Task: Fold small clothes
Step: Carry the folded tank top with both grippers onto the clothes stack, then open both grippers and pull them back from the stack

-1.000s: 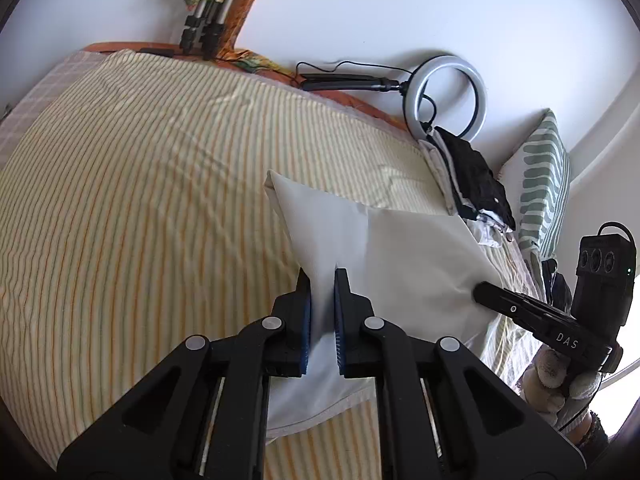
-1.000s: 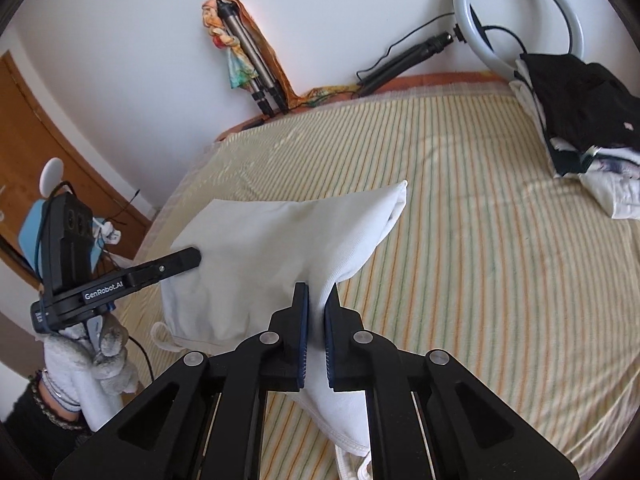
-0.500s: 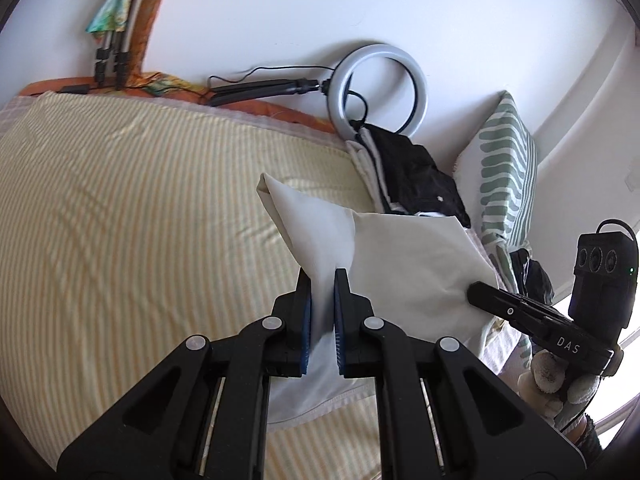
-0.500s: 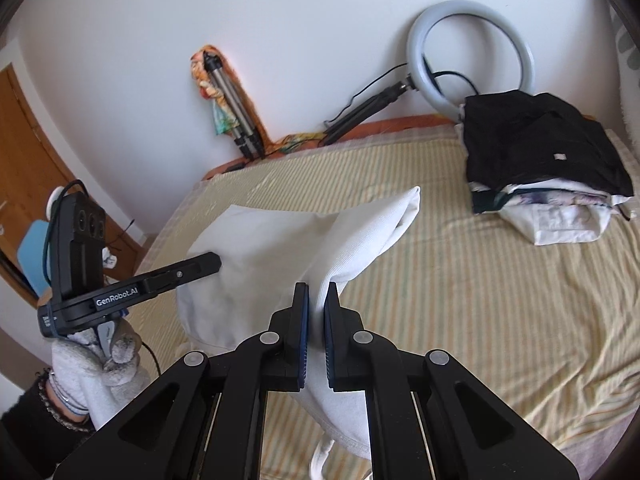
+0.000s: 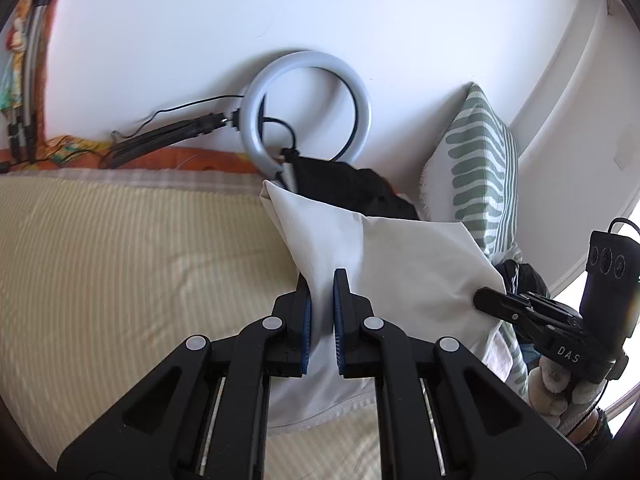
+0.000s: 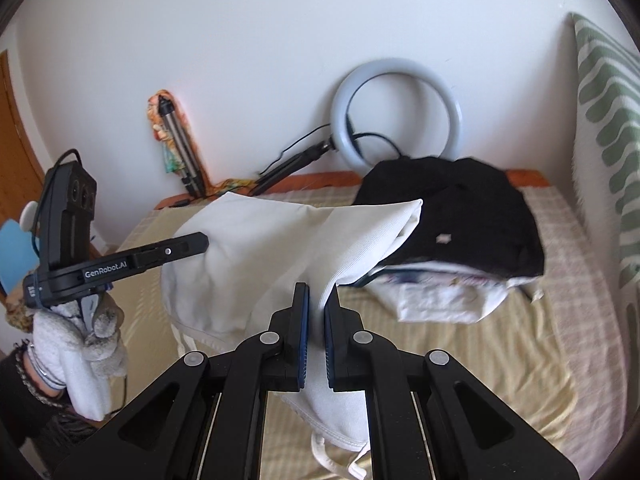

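Nearest, the left gripper [image 5: 322, 312] had its jaws pinched tight on a fold of the white ribbed cotton garment [image 5: 400, 268], and the right gripper [image 6: 316, 320] clamped the same garment's other side, so the folded cloth hung clear above the yellow striped bedsheet [image 6: 460, 356]. Just beyond the garment sat a stack of folded clothes topped by a black piece [image 6: 460, 216]; beyond that stack, a white ring light [image 6: 396, 112] leaned on the wall. Folding of this piece looked done; placing it on the stack remained.
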A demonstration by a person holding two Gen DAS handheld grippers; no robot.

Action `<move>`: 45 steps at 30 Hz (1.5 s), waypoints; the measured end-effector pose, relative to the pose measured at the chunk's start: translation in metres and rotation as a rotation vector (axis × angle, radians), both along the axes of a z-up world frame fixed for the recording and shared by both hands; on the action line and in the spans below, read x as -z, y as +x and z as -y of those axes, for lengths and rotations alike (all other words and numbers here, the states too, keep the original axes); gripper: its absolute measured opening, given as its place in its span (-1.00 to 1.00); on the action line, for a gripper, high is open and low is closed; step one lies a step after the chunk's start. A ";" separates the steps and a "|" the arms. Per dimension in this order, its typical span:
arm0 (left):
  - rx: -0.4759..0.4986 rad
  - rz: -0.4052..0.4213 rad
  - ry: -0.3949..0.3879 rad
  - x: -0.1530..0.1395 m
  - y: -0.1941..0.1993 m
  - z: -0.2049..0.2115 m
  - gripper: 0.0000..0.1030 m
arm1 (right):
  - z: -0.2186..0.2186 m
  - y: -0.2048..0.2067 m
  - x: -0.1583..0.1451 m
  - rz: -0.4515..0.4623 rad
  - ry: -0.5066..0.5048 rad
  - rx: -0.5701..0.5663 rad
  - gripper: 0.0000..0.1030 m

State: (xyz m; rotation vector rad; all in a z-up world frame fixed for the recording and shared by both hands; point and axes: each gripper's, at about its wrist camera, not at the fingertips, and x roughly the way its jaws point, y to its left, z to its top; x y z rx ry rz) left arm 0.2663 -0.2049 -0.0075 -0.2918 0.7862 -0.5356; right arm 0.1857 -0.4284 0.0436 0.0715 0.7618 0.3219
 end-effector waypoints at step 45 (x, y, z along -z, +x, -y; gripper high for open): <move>-0.076 0.050 0.274 0.077 0.099 0.108 -0.47 | 0.148 0.115 0.095 -0.144 -0.163 0.255 -0.67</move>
